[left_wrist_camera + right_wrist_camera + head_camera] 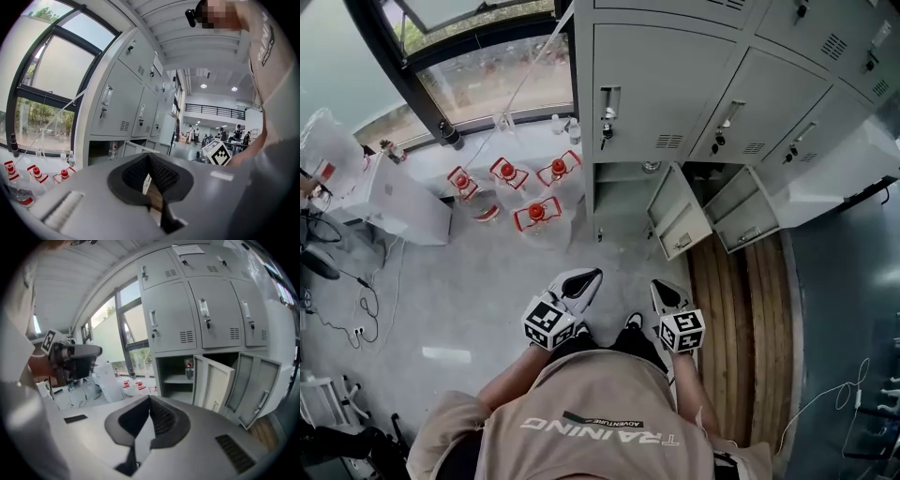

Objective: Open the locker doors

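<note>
Judging by the lockers [675, 56], the job was partly done; one lower door [680, 220] and its neighbour door [742, 208] hung open, while the upper doors [661, 89] were shut and looked left to do; the left tongs [579, 284] and right tongs [666, 296] were each pressed together on nothing; the lockers stood ahead of both tips, well apart from them.

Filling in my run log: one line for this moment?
left gripper shut, empty | right gripper shut, empty | two lower locker doors open | upper doors closed
</note>
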